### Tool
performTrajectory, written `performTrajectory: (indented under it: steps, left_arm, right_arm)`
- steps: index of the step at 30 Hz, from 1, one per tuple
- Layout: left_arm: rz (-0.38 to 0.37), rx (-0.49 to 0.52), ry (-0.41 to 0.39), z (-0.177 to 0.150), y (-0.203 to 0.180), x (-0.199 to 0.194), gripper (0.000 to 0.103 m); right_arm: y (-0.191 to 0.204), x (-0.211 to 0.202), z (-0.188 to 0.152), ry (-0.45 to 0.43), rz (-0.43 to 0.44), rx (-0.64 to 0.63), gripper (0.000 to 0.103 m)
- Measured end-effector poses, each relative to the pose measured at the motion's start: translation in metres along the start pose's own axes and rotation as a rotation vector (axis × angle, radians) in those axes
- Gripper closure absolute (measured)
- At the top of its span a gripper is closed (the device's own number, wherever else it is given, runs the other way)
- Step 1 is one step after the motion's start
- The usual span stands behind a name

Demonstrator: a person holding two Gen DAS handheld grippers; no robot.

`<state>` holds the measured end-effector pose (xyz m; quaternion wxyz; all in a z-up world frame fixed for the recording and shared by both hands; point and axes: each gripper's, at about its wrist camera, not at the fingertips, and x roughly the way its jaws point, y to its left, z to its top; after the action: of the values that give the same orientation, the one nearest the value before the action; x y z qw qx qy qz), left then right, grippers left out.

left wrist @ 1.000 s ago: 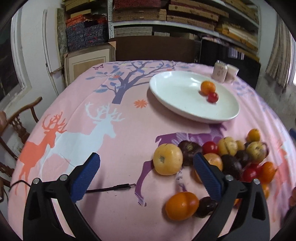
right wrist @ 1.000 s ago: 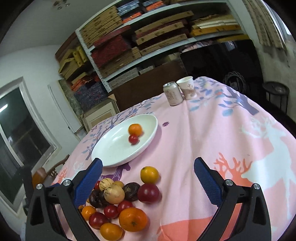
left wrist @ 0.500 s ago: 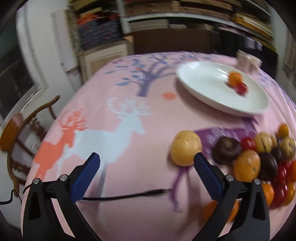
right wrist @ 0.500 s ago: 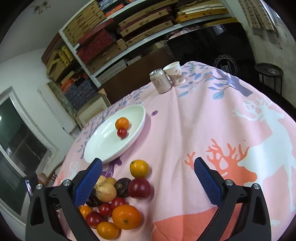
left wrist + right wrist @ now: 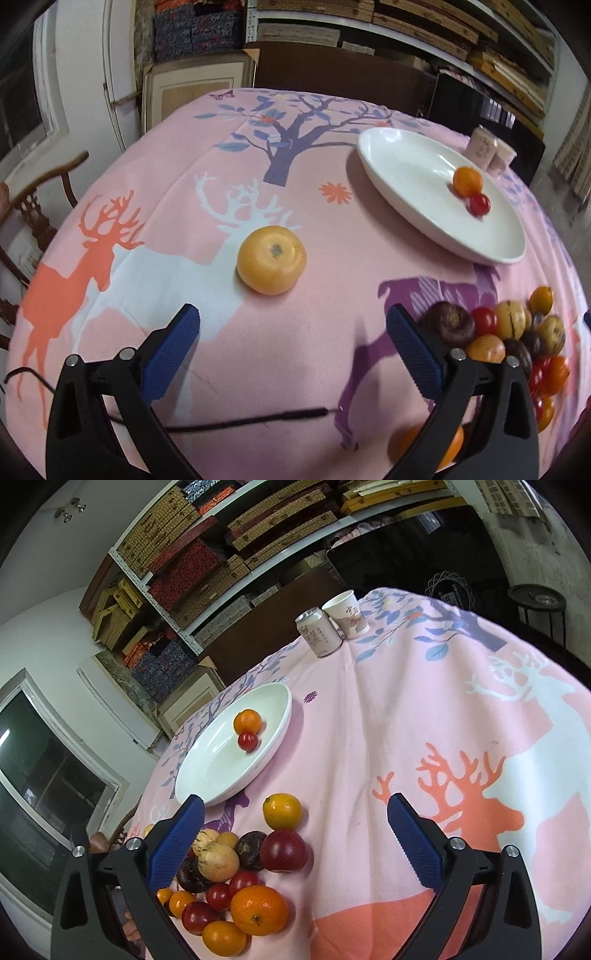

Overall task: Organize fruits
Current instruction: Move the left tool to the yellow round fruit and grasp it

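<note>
The yellow fruit [image 5: 271, 260] sat alone, well left of the white plate [image 5: 413, 206], dead ahead of the left gripper [image 5: 293, 332], whose jaws gaped empty; the right gripper [image 5: 295, 823] was wide open too.

Looks like a storeroom or back room of a shop doubling as a dining corner. Metal shelving [image 5: 207, 572] stacked with flat cloth-covered boxes [image 5: 181, 565] along the wall, a round table under a pink deer-print tablecloth [image 5: 177, 229], a carved wooden chair [image 5: 33, 218] beside it, a dark window [image 5: 40, 775].
</note>
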<state>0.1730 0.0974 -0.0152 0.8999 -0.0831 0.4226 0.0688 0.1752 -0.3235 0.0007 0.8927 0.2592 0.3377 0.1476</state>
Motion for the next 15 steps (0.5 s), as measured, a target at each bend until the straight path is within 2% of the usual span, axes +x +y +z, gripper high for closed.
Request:
performTrajectory:
  steps: [2,7,12,15]
  left_arm:
    - [-0.020,-0.021,0.013,0.007,0.007,0.007,0.004]
    - [-0.005,-0.030,0.017,0.019,0.016,0.018,0.004]
    - [0.027,-0.051,0.055,0.024,0.022,0.030,0.004]
    - [0.037,-0.056,0.029,0.025,0.022,0.026,0.004]
  right_arm:
    - [0.000,0.003,-0.001,0.019,0.008,-0.001,0.003]
    - [0.007,0.006,-0.004,0.022,-0.027,-0.047,0.003]
    - [0.001,0.009,-0.002,0.032,-0.040,-0.016,0.003]
    - [-0.002,0.012,-0.002,0.047,-0.039,-0.002,0.003]
